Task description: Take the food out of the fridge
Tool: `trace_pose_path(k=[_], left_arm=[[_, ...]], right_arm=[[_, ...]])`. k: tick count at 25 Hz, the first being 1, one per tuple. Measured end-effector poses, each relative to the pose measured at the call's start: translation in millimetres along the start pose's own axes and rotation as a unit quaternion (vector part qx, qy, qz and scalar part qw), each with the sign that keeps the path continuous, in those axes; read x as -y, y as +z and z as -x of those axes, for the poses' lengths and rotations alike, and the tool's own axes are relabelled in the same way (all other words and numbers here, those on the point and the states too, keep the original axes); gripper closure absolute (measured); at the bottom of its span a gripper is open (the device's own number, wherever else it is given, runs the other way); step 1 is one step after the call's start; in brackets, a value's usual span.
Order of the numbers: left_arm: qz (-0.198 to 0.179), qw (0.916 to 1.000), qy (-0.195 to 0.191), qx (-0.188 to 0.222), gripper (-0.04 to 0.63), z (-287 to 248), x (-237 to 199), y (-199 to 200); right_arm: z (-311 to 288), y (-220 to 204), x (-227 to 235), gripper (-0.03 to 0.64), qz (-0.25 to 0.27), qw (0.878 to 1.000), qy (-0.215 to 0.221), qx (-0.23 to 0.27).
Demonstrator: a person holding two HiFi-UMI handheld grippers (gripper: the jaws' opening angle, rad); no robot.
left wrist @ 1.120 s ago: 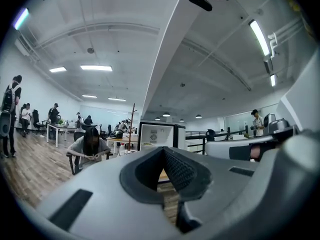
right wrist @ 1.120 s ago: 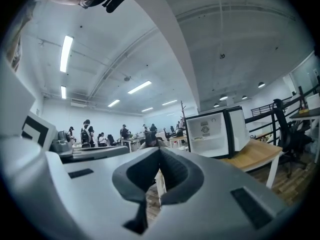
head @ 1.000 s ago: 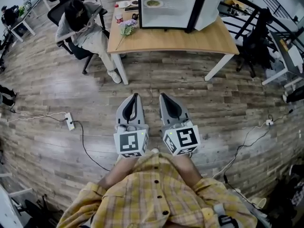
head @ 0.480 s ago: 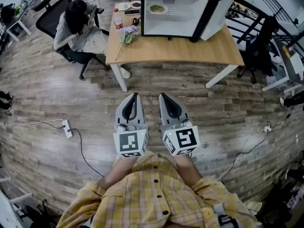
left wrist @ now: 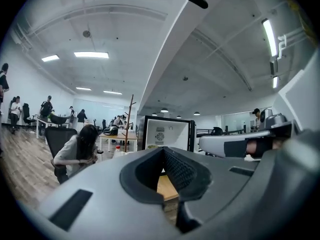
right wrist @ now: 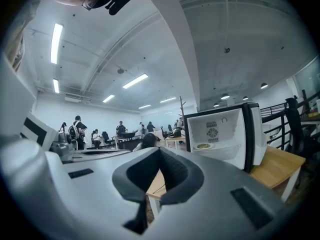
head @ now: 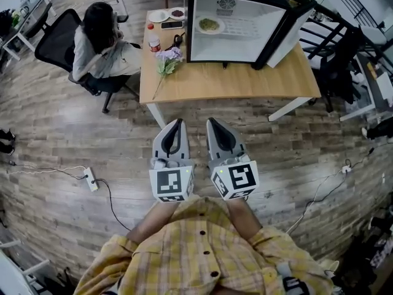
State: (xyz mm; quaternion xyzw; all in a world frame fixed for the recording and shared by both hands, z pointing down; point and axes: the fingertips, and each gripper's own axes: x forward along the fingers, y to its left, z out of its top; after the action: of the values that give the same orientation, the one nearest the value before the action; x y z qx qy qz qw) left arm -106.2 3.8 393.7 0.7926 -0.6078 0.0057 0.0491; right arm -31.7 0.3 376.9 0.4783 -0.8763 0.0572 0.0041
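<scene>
Jaws of the left hand-held gripper and the right hand-held gripper are pressed together, both empty.

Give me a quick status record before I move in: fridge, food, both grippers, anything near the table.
fridge: on the wooden table, door open
food: plate of greenish food on a shelf inside, left side
left gripper: jaws together, empty, over the floor short of the table
right gripper: jaws together, empty, beside the left one
nearby: flowers at the table's left edge; a person seated by that end
</scene>
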Motion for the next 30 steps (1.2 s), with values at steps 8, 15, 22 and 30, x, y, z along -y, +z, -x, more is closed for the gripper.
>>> trace_pose_path(k=[8, 15, 22, 30], left_arm=[[-0.001, 0.9998, -0.020, -0.003, 0.588, -45, -32, 13], [-0.003, 0.9991, -0.040, -0.013, 0.588, -70, -33, 10], [-0.005, 0.9984, -0.055, -0.008, 0.588, -104, -25, 14], [-0.007, 0.9986, -0.051, -0.008, 0.588, -155, -26, 12]], right_arm=[[-46, 14, 13, 0.611, -0.003, 1.000, -0.023, 0.002], [-58, 13, 31, 0.611, -0.014, 0.999, -0.051, 0.000], [-74, 11, 55, 0.611, -0.019, 0.998, -0.064, 0.000], [-108, 11, 97, 0.611, -0.023, 0.998, -0.064, 0.004]])
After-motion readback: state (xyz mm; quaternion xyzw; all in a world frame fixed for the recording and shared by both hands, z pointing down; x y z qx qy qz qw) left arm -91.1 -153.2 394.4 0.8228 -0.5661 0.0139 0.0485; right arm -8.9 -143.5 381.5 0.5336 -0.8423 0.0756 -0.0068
